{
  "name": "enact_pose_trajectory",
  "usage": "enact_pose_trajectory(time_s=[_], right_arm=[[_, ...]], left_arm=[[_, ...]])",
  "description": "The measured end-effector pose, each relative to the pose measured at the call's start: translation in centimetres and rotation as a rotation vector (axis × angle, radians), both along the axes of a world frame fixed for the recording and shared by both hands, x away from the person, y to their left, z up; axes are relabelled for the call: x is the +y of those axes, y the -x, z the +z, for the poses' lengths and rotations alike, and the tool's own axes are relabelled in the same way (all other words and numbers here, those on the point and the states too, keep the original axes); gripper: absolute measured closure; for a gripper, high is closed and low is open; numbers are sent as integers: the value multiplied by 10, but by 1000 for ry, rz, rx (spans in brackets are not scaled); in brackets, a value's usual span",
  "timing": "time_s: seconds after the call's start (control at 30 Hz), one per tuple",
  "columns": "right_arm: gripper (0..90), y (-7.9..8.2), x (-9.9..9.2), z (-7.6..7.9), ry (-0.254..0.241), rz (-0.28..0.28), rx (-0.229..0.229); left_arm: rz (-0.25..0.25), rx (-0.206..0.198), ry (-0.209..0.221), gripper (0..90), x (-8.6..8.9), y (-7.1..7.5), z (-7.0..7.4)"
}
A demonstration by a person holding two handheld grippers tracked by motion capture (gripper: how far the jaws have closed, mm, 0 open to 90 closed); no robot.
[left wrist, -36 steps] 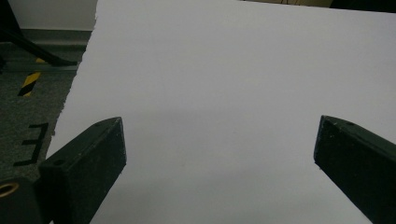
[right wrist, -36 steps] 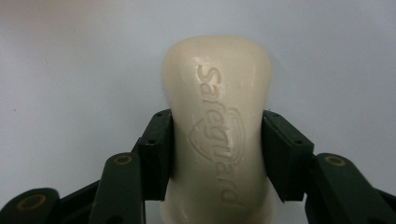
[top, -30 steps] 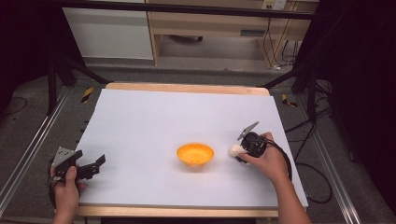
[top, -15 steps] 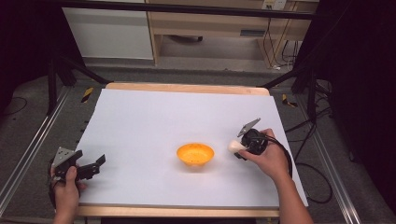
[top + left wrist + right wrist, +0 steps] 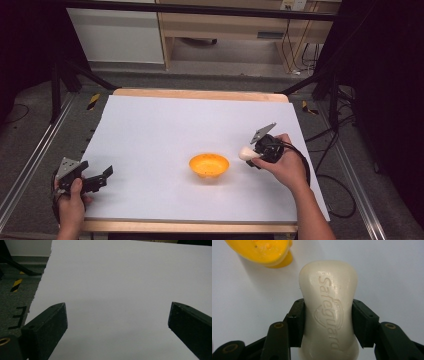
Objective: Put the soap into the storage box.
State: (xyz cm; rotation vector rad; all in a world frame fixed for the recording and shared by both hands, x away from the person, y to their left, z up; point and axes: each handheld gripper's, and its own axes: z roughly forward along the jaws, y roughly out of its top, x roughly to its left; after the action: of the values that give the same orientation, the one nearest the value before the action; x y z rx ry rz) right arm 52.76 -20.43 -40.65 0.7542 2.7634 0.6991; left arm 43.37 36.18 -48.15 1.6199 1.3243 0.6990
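Right gripper (image 5: 253, 153) has its jaws clamped on a cream bar of soap (image 5: 247, 152), one pad pressing each long side; in the right gripper view the soap (image 5: 329, 307) stands lengthwise between the pads, stamped lettering facing the camera, front end sticking out past the jaw tips. Soap is held off the white tabletop (image 5: 165, 125), toward the right edge, roughly level with the orange bowl (image 5: 209, 165) and just to its right, not touching it. Bowl sits upright near the middle of the tabletop, a bit toward the front edge; in the right gripper view its rim (image 5: 263, 251) shows at top left, beyond the soap. Left gripper (image 5: 100, 176) is at the front left corner of the tabletop, well apart from bowl and soap, jaws spread wide with nothing between them; the left gripper view shows bare white surface between the two black jaws. Left hand (image 5: 71, 202) grips its handle at the front edge, right hand (image 5: 285, 165) wraps the other gripper's body.
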Motion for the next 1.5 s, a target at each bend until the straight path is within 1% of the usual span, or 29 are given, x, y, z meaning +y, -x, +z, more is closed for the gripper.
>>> enact_pose_trajectory(time_s=[0.07, 0.13, 0.2, 0.37, 0.43, 0.53, 0.7, 0.73, 0.77, 0.87, 0.93, 0.97, 1.0, 1.07, 1.1, 1.13, 1.17, 1.2, 1.23, 1.3, 1.4, 1.47, 1.5], right_arm=[[498, -1, 6, 2, -7, 21, -2], [497, -1, 8, 3, -6, 26, -6], [497, -2, 13, 5, -8, 50, -10], [497, -2, 19, 8, -18, 71, -12], [497, -3, 22, 10, -13, 84, -22], [497, -2, 30, 14, -23, 106, -30], [497, -2, 37, 17, -26, 124, -37], [497, -2, 41, 19, -32, 142, -37], [497, -2, 41, 19, -32, 142, -37], [497, -1, 48, 21, -44, 169, -29], [497, -1, 55, 22, -42, 194, -33], [497, -1, 58, 22, -44, 192, -31], [497, -2, 61, 22, -40, 208, -38], [497, -2, 70, 23, -38, 238, -40], [497, -2, 70, 23, -38, 238, -40], [496, -3, 77, 22, -43, 251, -38], [496, -3, 77, 22, -43, 251, -38], [496, -3, 83, 20, -46, 267, -34], [496, -3, 83, 20, -46, 267, -34], [496, -4, 88, 18, -26, 292, -37], [496, -4, 95, 16, -27, 302, -33], [496, -3, 99, 15, -28, 308, -38], [496, -4, 101, 15, -30, 320, -42]], left_arm=[[1, -3, 0, 19, 0, 0, 0], [0, -2, 1, 19, 0, 0, 0], [1, -2, 3, 19, 0, 0, 0], [0, 0, 7, 19, 1, 0, 0], [1, 0, 8, 18, 1, 0, 0], [0, 0, 3, 19, 0, 0, 0], [1, 0, 6, 19, 0, 0, 0], [2, -2, 4, 19, 0, 0, 0], [2, -2, 4, 19, 0, 0, 0], [1, 0, 7, 19, 1, 0, 0], [1, 0, 7, 19, 1, 0, 0], [0, -1, 8, 19, 1, 0, 0], [1, -1, 8, 19, 1, 0, 0], [1, -1, 10, 19, 1, 0, 0], [1, -1, 10, 19, 1, 0, 0], [2, -1, 10, 19, 1, 0, 0], [2, -1, 10, 19, 1, 0, 0], [1, -2, 9, 19, 1, 0, 0], [1, -2, 9, 18, 1, 0, 0], [1, 0, 9, 19, 1, 0, 0], [1, -4, 12, 19, 1, 0, 0], [0, -6, 13, 19, 1, 1, 0], [1, -6, 12, 19, 1, 1, 0]])
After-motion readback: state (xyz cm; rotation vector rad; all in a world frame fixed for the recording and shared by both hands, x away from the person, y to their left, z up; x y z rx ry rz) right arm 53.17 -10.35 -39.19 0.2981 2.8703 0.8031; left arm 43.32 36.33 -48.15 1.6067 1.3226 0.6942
